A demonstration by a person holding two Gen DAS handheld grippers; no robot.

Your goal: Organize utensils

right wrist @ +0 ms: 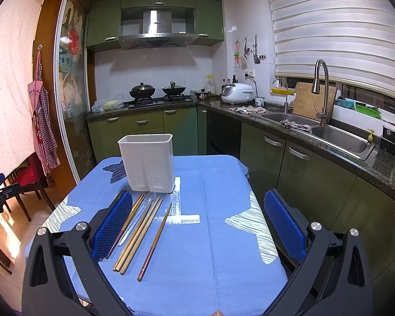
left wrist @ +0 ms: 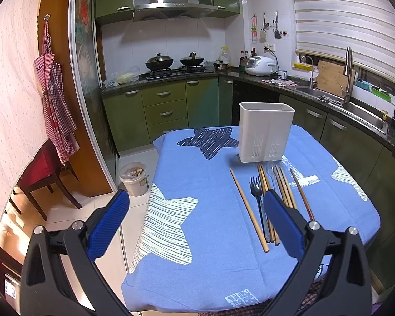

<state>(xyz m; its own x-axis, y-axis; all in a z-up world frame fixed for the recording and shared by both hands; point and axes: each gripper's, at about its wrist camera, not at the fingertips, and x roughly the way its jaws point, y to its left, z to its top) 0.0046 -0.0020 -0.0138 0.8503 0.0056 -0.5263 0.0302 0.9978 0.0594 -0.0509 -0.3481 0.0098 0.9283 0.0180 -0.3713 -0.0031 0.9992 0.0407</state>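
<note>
While fork shows left, right tongs hide it.

Holder: a white plastic utensil holder, stood upright on the blue cloth, slotted vents low on its front, nothing seen inside.
Chopsticks: several wooden chopsticks are laid loose just in front of the holder, roughly parallel; one darker-tipped stick is set apart on the right.
Fork: a dark metal fork is laid among them, tines toward the holder.
Spoon: a clear plastic spoon is laid between the sticks, bowl nearest the holder.
</note>
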